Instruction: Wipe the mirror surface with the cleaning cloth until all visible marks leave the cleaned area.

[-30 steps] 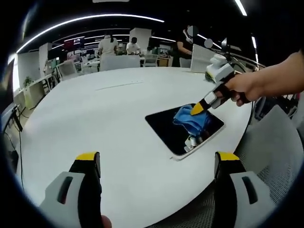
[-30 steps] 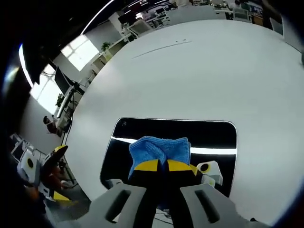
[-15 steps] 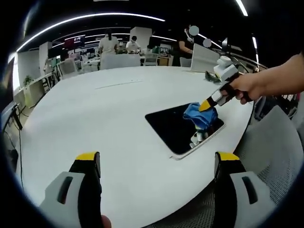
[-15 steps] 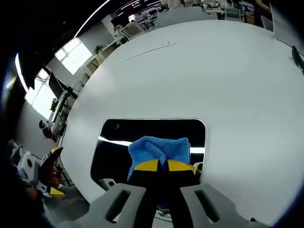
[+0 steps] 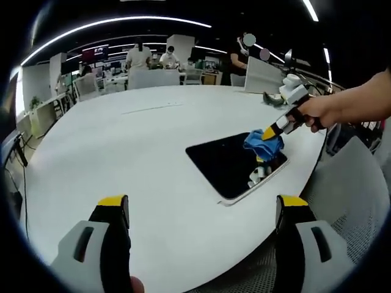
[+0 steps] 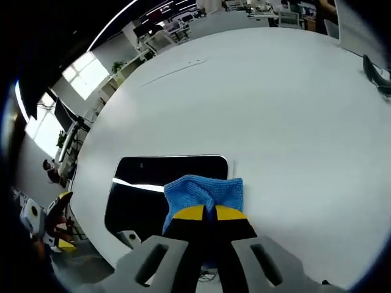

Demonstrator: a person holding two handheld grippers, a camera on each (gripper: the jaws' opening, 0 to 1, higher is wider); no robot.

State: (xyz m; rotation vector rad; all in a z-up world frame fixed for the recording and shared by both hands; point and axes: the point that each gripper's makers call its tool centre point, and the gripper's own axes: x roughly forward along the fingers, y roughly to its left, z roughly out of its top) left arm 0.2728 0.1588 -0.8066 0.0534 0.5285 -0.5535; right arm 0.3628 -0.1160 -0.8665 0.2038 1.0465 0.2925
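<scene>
Blue microfibre cloth (image 6: 204, 191) is clamped between the yellow-tipped jaws of the right gripper (image 6: 208, 212), which are closed tight on it. In the right gripper view the cloth sits at the mirror's (image 6: 165, 186) far corner, overlapping its edge and partly resting on the white table (image 6: 269, 110). The cloth's lower part is hidden behind the jaws.

One mirror lies flat near the table's edge. Its dark glass reflects a bright light strip and part of the gripper. Whether any marks are on the glass cannot be made out.

In the left gripper view the right gripper (image 5: 269, 132), held by a hand (image 5: 324, 112), presses the cloth (image 5: 263, 141) down at the mirror's (image 5: 229, 165) far right corner. The left gripper (image 5: 201, 210) hangs over the near table (image 5: 122, 146) edge, well apart from the mirror, with its jaws spread wide and nothing between them.

One small dark object (image 6: 379, 72) lies at the table's far edge, cut off and too small to identify. A grey chair (image 5: 354, 183) stands beside the table, partly cropped.
</scene>
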